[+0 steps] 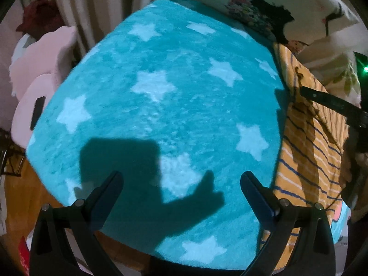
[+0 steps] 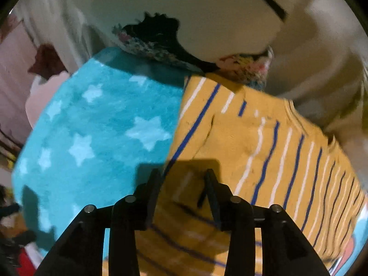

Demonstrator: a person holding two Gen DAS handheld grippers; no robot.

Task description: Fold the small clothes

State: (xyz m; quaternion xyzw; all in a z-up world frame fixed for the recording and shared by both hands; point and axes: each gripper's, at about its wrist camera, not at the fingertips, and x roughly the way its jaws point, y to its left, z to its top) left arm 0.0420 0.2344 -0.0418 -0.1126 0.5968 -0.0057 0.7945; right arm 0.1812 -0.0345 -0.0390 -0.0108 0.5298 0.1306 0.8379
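A small yellow garment with blue and white stripes (image 2: 264, 138) lies on the right part of a teal blanket with pale stars (image 1: 161, 105). In the left wrist view the garment (image 1: 310, 151) is at the right edge. My left gripper (image 1: 181, 177) is open and empty, held above the bare blanket left of the garment. My right gripper (image 2: 182, 174) hovers over the garment's left edge with its jaws partly apart and nothing between them. The right gripper also shows in the left wrist view (image 1: 331, 102), over the garment.
A floral cushion (image 2: 161, 39) and white bedding (image 2: 207, 11) lie beyond the blanket's far edge. Pink plush items (image 1: 39, 69) with a dark phone-like object (image 1: 38, 112) sit off the blanket's left side. Wooden floor (image 1: 20, 188) shows at lower left.
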